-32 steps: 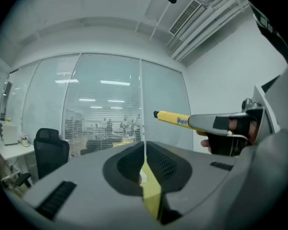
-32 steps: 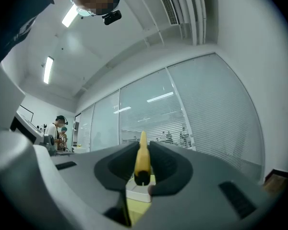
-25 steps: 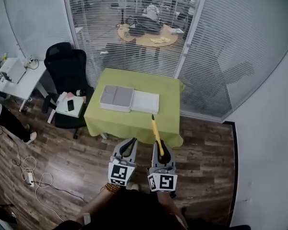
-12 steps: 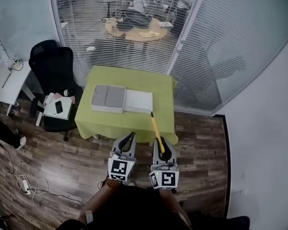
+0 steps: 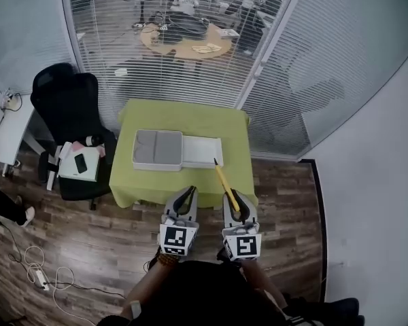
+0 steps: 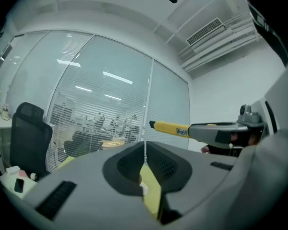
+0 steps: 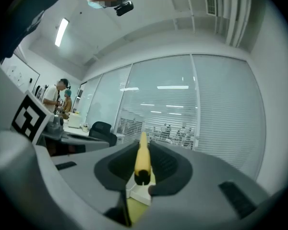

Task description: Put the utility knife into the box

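Note:
A yellow utility knife sticks forward out of my right gripper, which is shut on its rear end; its tip reaches over the near edge of the green-covered table. In the right gripper view the knife lies clamped between the jaws. My left gripper is beside it, shut and holding nothing. From the left gripper view the knife shows to the right. On the table lie an open grey box and its white lid.
A black office chair stands left of the table, with a low seat carrying small items beside it. A glass wall with blinds runs behind the table. Cables lie on the wooden floor at left.
Both grippers have come nearer to the table with the knife still held. The knife tip now reaches over the table's near edge by the white lid.

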